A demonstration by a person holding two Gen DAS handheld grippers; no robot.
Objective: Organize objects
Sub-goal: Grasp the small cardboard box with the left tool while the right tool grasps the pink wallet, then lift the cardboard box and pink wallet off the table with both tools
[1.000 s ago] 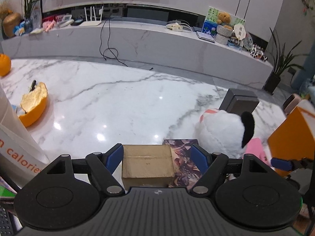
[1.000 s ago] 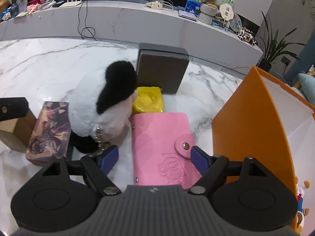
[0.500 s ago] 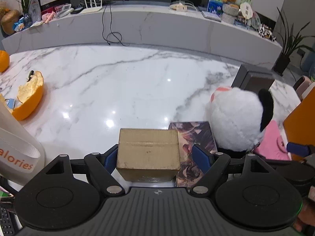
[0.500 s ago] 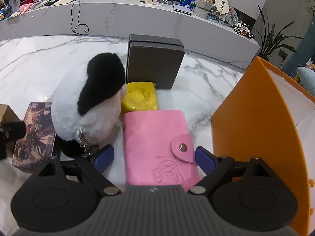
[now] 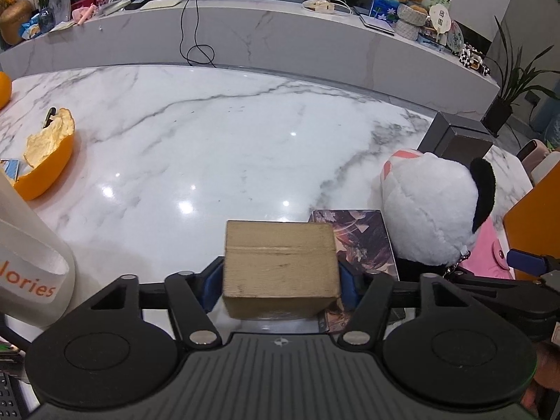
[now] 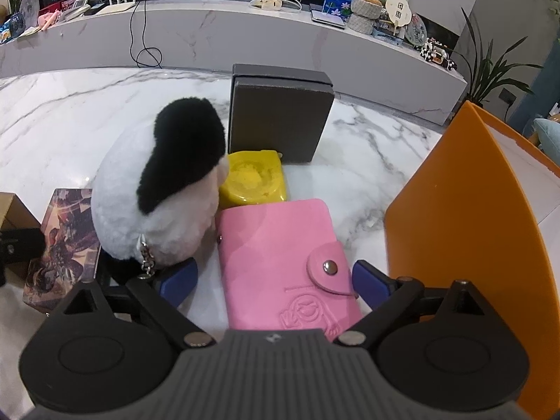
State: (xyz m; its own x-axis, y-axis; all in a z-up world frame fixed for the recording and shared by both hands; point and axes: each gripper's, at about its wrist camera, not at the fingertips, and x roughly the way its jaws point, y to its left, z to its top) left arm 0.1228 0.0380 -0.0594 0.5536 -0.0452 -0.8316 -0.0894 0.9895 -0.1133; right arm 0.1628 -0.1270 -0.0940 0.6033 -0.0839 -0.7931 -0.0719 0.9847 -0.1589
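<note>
My left gripper point(image 5: 280, 280) is shut on a tan cardboard box point(image 5: 280, 266), its blue pads pressed against both sides. To its right lie a patterned card box point(image 5: 364, 241) and a white plush toy with a black ear point(image 5: 430, 210). My right gripper point(image 6: 273, 280) is open, its fingers on either side of a pink snap wallet point(image 6: 280, 248) that lies flat on the marble table point(image 6: 52, 112). Behind the wallet are a yellow case point(image 6: 255, 182) and a dark grey box point(image 6: 280, 119). The plush point(image 6: 154, 210) sits left of the wallet.
An orange bin wall point(image 6: 465, 227) stands close on the right. An orange peel half point(image 5: 45, 161) and a white bottle with orange lettering point(image 5: 31, 262) are at the left. A long marble counter point(image 5: 245, 35) runs behind the table.
My left gripper has closed onto the tan box and the box looks lifted and nearer. My right gripper has opened slightly wider and moved forward around the pink wallet.
</note>
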